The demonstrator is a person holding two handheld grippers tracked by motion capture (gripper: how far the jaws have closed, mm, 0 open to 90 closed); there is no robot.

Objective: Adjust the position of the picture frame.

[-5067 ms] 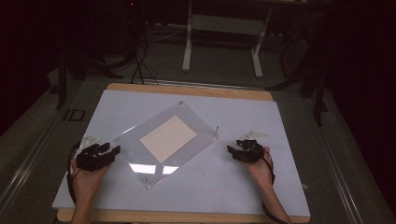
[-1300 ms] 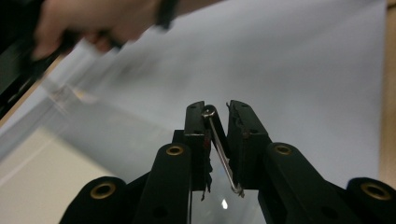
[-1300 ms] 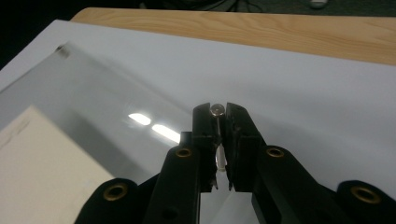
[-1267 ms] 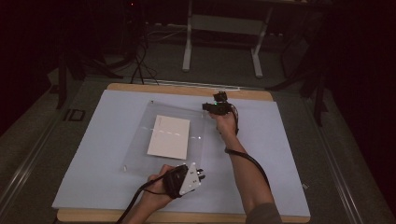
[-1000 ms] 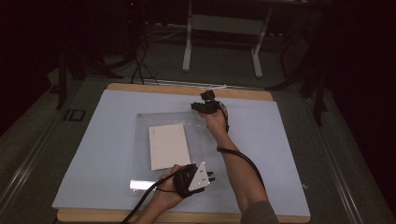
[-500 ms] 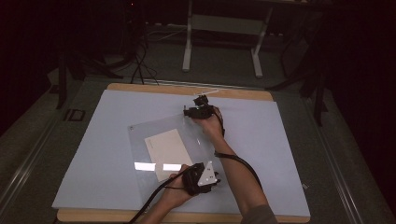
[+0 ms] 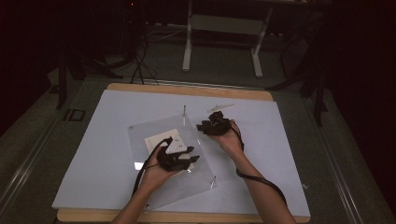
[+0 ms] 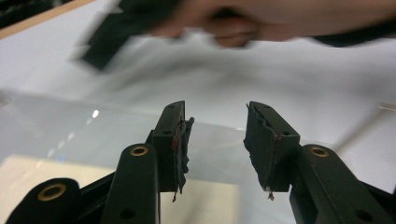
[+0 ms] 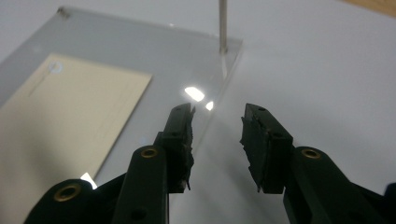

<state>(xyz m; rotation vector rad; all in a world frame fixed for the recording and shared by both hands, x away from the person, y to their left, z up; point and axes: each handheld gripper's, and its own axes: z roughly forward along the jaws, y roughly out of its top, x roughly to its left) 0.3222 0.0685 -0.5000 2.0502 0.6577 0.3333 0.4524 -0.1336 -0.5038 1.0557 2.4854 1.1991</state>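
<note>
Item: clear acrylic frame (image 7: 173, 158) holding a cream card (image 7: 161, 141), flat on the white mat (image 7: 93, 140). Your left gripper (image 8: 215, 140) and right gripper (image 9: 215, 135) have just opened, jaws apart, nothing between. Frame released; standing it up seems left.

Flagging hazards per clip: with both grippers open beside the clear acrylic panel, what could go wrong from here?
The clear acrylic panel with the cream card is released; a brush from the left gripper, whose jaws just opened, might shift it. The right gripper, also just opened, sits near the thin upright metal pin and could knock it.
</note>
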